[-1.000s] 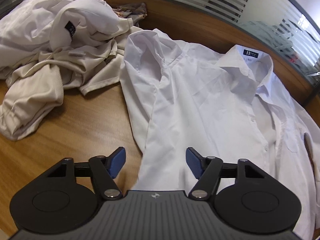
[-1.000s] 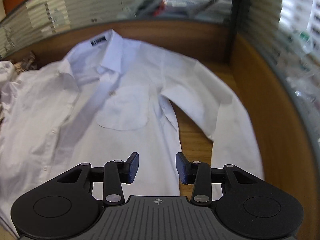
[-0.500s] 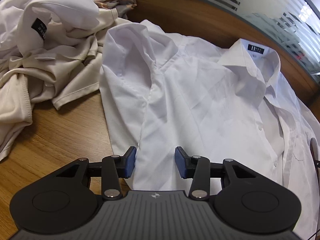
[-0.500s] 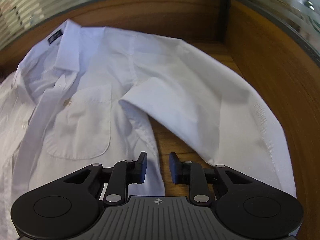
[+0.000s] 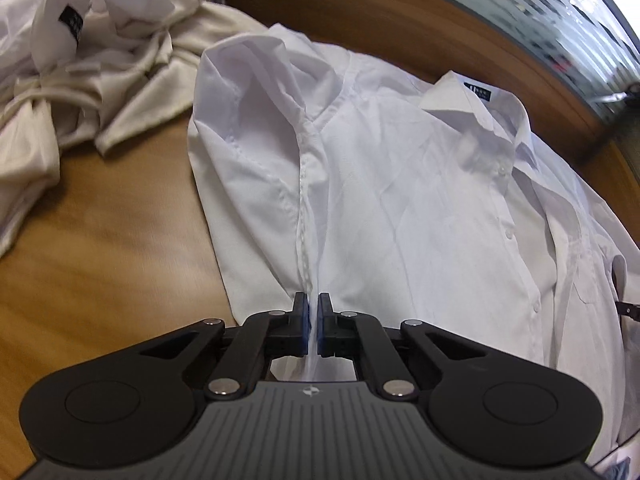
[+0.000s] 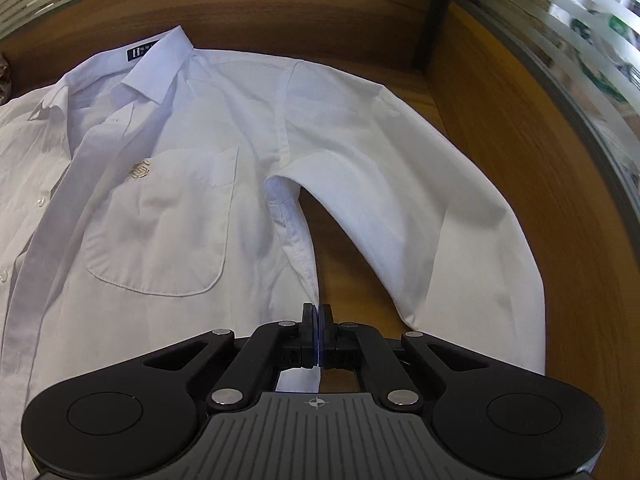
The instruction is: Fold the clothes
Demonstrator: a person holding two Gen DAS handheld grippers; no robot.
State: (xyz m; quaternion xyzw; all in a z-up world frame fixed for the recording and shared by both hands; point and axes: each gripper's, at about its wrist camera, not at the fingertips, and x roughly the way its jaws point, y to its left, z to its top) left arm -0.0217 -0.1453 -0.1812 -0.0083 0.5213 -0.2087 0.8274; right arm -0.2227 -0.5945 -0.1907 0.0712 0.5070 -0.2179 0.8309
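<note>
One white shirt (image 5: pixel 400 200) flat on counter (image 5: pixel 100 220); one heap of pale clothes (image 5: pixel 80 60) beside. Two grippers: left gripper (image 5: pixel 314 312) fingers closed on shirt side seam; right gripper (image 6: pixel 316 320) fingers closed on opposite side edge.

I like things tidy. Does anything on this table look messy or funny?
Yes. The white shirt lies spread out, but its sleeve on the pile's side is bunched up and rumpled, not flat. Beside it, a heap of crumpled clothes sits unfolded on the wooden table.
</note>
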